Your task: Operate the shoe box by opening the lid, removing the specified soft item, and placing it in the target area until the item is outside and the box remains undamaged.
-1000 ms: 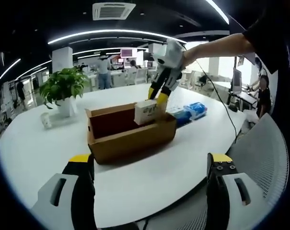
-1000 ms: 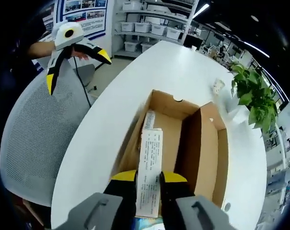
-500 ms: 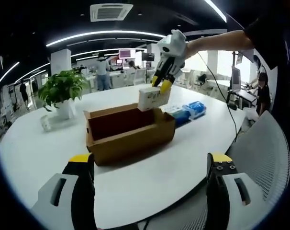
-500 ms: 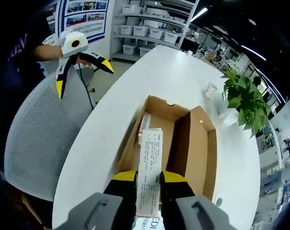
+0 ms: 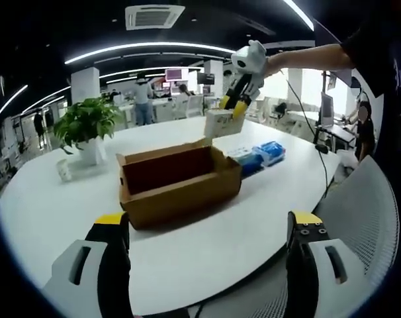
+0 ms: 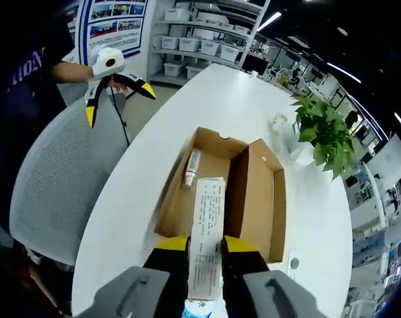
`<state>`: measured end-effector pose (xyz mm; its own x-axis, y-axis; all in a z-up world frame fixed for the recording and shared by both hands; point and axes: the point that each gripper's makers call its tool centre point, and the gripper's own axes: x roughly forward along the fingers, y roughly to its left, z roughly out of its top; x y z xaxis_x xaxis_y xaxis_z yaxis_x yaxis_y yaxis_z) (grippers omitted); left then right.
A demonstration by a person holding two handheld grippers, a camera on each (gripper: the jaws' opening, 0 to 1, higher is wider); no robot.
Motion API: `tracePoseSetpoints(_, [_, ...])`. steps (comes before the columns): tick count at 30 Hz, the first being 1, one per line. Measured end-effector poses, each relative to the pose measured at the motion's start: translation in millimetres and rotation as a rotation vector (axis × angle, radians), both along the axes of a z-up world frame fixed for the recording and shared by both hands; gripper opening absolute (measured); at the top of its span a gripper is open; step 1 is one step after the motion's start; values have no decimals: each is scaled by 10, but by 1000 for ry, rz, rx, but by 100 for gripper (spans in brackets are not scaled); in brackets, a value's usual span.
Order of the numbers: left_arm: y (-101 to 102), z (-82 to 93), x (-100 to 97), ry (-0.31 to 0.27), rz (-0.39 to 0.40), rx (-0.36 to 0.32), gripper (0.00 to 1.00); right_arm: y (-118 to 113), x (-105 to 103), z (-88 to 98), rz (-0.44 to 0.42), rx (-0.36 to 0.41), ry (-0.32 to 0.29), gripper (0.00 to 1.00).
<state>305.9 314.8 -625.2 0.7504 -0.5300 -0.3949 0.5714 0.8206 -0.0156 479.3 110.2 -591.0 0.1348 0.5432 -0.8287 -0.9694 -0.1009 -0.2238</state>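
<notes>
Tissue pack [image 6: 206, 248] lengthwise along right gripper [image 6: 204, 250]

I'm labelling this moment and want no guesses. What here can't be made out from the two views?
- Print on the white pack in the right claw: too small, right gripper view.
- Pack's lower end: hidden between the claw's jaws.
- What the small item left in the box is: too small.
- Box floor, left gripper view: hidden by the near wall.

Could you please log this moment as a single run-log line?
right gripper: shut on white pack, above open shoe box | left gripper: open, idle | tube: in box
</notes>
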Motion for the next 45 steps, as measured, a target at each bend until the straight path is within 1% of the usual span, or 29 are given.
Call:
tracePoseSetpoints(8, [-2,32,-8,1,14,-7,99,-278,114,1,-23,-5,-10,13])
tracePoseSetpoints(14, [8,49,-14,1,30,-17,99,-545,225,-38,-52,-24,-25,13])
tracePoseSetpoints(19, [-6,49,-30,3,32,-15,99,-760,295,-79,-74,-33,-25,13])
tracePoseSetpoints(22, [-31,44,-35,9,30,-17,99,-843,314,-94,-89,-32,-26,13])
tracePoseSetpoints(27, [-82,22,-48,15,14,-16,99,-1027,366,-168,-108,-44,-28,13])
tracePoseSetpoints(30, [-85,33,-41,11,22,-22,99,-1142,382,-210,-117,-50,-27,13])
tracePoseSetpoints(35, [-106,-7,-43,28,18,-12,99,-1295,406,-270,-134,-63,-21,13])
tracePoseSetpoints(45, [-87,-24,-32,36,30,-4,99,-1578,473,-426,-167,-86,-17,13])
